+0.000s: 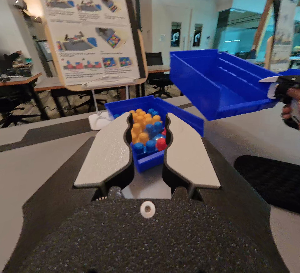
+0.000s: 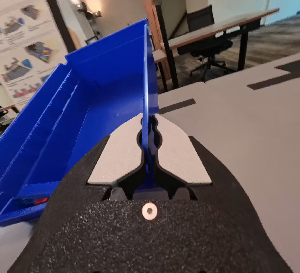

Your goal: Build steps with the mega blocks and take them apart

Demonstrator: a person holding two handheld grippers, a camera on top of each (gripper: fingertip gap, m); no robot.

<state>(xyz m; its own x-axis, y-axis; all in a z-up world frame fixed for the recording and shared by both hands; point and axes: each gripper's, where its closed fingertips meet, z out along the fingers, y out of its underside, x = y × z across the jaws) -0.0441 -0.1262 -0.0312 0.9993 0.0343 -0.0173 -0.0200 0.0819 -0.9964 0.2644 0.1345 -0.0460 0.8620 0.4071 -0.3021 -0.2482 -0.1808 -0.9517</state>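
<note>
A blue bin (image 1: 183, 112) stands on the grey table, filled with yellow, blue and red mega blocks (image 1: 146, 128). My left gripper (image 1: 148, 117) is open and empty, hovering just in front of that bin, with the blocks seen between its fingers. My right gripper (image 2: 148, 117) is shut on the side wall of a second, empty blue bin (image 2: 68, 119) and holds it tilted above the table. In the left wrist view that empty bin (image 1: 215, 80) hangs in the air at the right, with the right gripper (image 1: 269, 86) clamped on its wall.
An instruction board on a stand (image 1: 90, 30) rises behind the table, its white foot (image 1: 99, 120) left of the full bin. A black mat (image 1: 267, 180) lies at right. Desks and office chairs (image 2: 209, 44) stand beyond the table edge. My hands' fingertips stand some 40 centimetres from each other.
</note>
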